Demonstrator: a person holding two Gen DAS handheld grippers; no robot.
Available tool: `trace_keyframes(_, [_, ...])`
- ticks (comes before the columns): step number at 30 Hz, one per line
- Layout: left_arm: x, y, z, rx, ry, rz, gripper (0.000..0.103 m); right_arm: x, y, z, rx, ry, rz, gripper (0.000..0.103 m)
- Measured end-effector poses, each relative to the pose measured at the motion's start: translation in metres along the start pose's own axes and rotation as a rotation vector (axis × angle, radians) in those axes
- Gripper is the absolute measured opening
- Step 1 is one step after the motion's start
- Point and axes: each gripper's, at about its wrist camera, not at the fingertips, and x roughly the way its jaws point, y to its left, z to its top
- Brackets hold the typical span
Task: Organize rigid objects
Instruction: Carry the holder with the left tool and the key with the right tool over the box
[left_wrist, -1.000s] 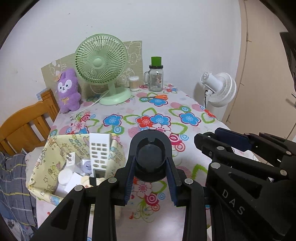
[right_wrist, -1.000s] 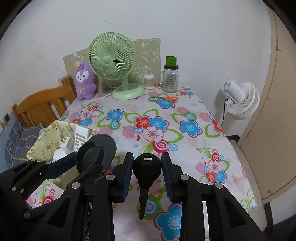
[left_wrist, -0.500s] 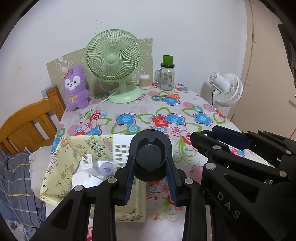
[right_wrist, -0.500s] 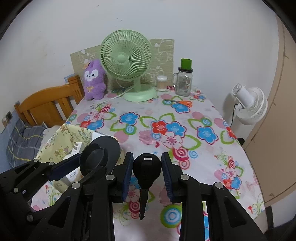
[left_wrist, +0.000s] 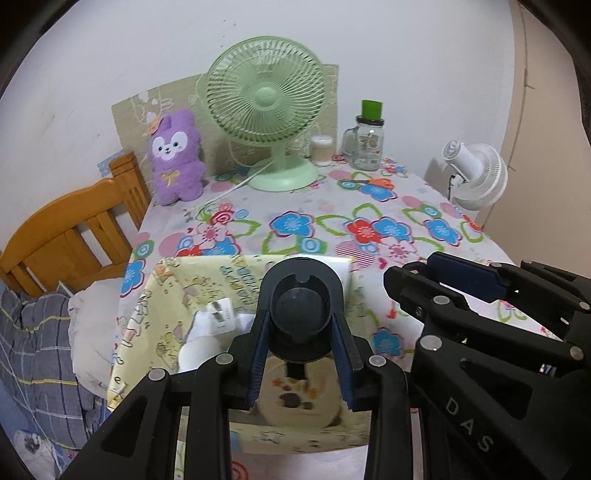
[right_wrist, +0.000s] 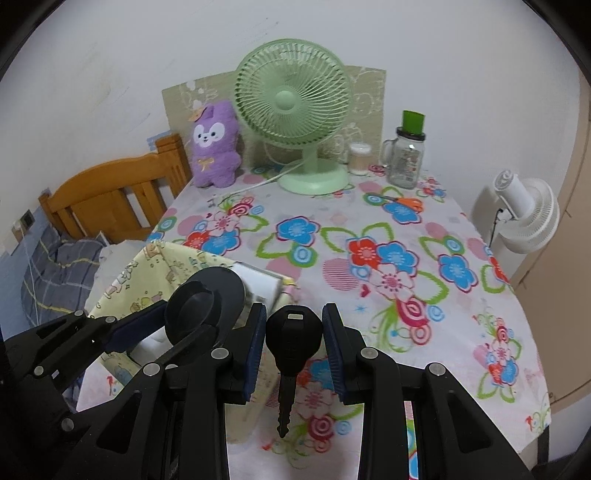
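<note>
Left claw (left_wrist: 300, 345) pinches a round black holder (left_wrist: 300, 306) above the yellow fabric bin (left_wrist: 177, 295) at the worktop's near left. Right claw (right_wrist: 293, 349) clamps a black key (right_wrist: 291, 339) alongside, apparently bound for the bin too.

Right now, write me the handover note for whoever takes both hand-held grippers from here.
Left hand-held gripper: shut on a black round holder, above the yellow fabric box.
Right hand-held gripper: shut on a black key, blade hanging down, over the floral tablecloth just right of the box.
Already in the box: white items, among them a charger plug.
Left to do: neither held item is released yet; probably both go into the box.
Orange scissors lie near the glass jar, untouched.
</note>
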Motion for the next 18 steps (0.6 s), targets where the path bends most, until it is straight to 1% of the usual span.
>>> trace_keyframes(14, [0.03, 0.044, -0.008, -0.021, 0.077, 0.015, 0.034, 0.032, 0.039, 0.007, -0.026, 0.045, 0.045, 0.034])
trace_keyframes(18, [0.036, 0.054, -0.011, -0.029, 0.088, 0.024, 0.036, 0.039, 0.048, 0.009, -0.036, 0.054, 0.058, 0.034])
